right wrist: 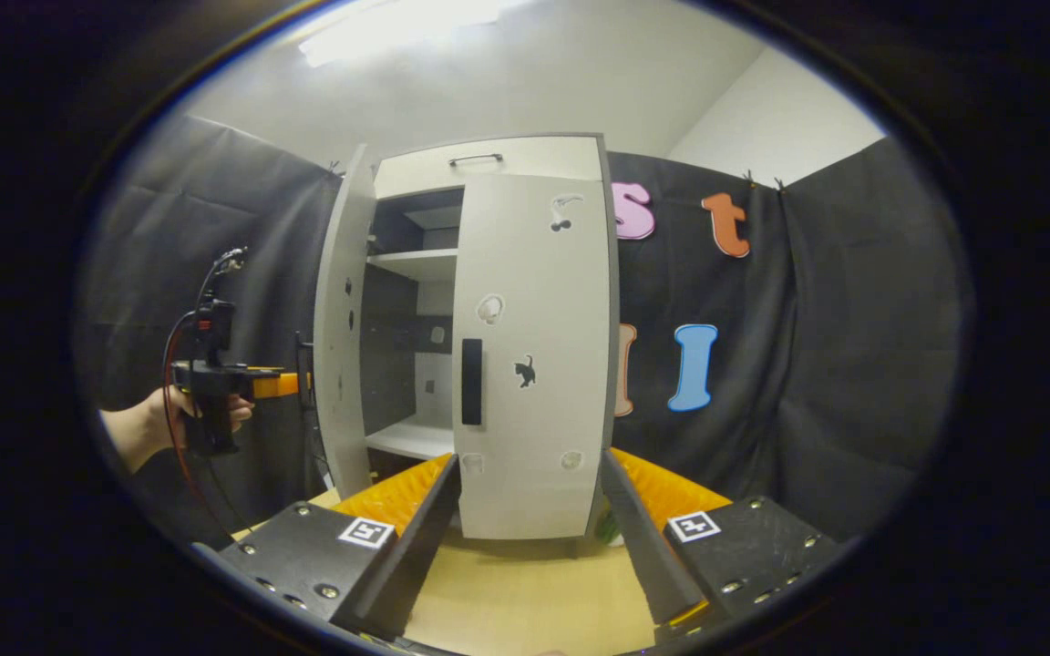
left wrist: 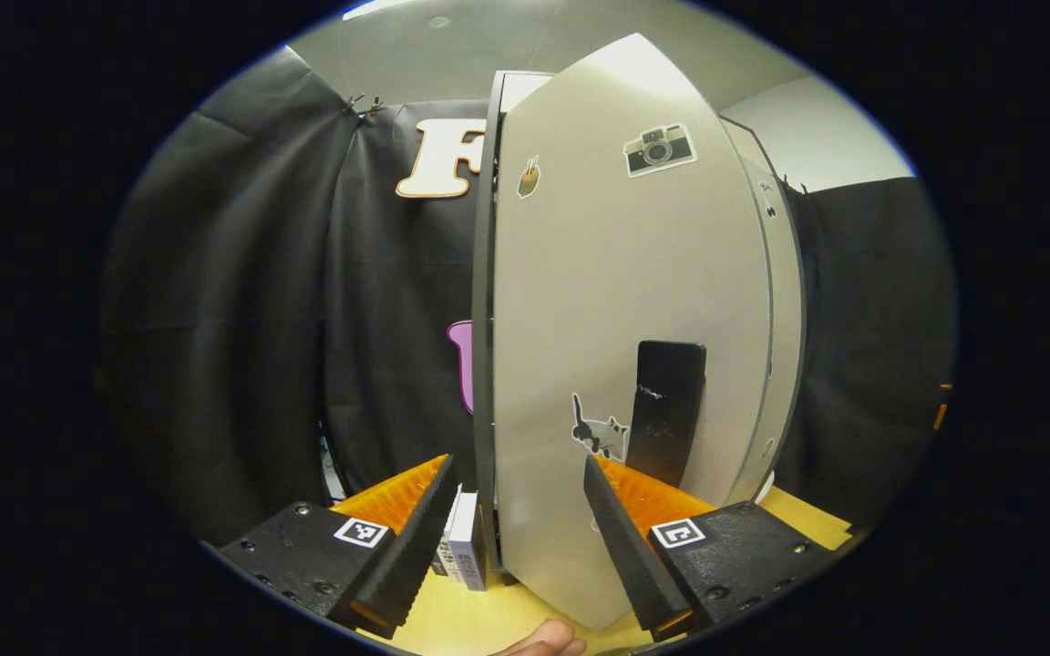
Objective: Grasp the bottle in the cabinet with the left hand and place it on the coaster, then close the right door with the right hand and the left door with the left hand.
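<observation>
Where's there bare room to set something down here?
The wooden tabletop in front of the closed right door is free. The cabinet's lower shelf looks bare, reachable past the open left door. By the left gripper, a small box crowds things.

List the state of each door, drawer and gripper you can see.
Left door: open, swung outward.
Right door: shut.
Top drawer: shut.
Left gripper: open, fingers either side of the left door's edge, not pressing.
Right gripper: open, holding nothing.
</observation>
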{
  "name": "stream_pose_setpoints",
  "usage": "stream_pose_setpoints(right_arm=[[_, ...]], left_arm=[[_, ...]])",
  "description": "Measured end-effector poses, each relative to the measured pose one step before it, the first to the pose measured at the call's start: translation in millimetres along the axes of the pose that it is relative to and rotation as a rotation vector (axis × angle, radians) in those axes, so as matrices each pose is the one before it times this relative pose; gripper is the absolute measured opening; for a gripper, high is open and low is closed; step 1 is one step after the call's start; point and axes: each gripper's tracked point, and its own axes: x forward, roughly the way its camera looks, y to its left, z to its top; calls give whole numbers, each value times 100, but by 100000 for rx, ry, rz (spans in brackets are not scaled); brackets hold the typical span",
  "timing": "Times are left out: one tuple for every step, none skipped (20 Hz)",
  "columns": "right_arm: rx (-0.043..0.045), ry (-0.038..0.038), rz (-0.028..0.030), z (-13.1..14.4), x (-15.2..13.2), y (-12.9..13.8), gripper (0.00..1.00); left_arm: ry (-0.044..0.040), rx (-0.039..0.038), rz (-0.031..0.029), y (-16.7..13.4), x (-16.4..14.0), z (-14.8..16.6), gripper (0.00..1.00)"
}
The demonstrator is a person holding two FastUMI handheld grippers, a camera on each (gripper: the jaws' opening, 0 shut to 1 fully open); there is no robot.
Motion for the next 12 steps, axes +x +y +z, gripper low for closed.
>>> stream_pose_setpoints(right_arm=[[-238,-10,-1138,-1,-240,-553,94],[-444,116,-645,19,-257,-415,94],[-469,164,-569,-48,-183,-300,94],[-440,-129,-455,15,-163,-227,94],[-296,-88,-154,1,-251,-280,94],[-137,-8,74,14,-159,-128,94],[-79,-159,141,-36,-321,-16,93],[-12,-241,19,-18,-372,-25,94],[-82,-471,402,70,-351,-74,94],[-167,-740,626,135,-427,47,94],[-171,-772,762,44,-399,-25,94],[-114,-514,275,105,-327,-28,94]], left_arm=[[464,-564,342,-212,155,-157,90],[118,-713,582,-136,60,0,90],[-491,-1404,537,-138,25,108,90],[-692,-1549,-69,-338,54,180,91],[-755,-824,-955,-523,129,246,91],[1137,-516,-1434,-682,134,-78,91],[1853,-431,-1255,-618,-3,-236,91],[1097,-498,-149,-400,-351,-46,92],[-1025,-270,54,-435,-287,428,92],[-1427,395,376,-292,-221,577,93],[-466,1268,1032,-125,-205,402,91],[1020,2216,1716,130,-473,58,93]])
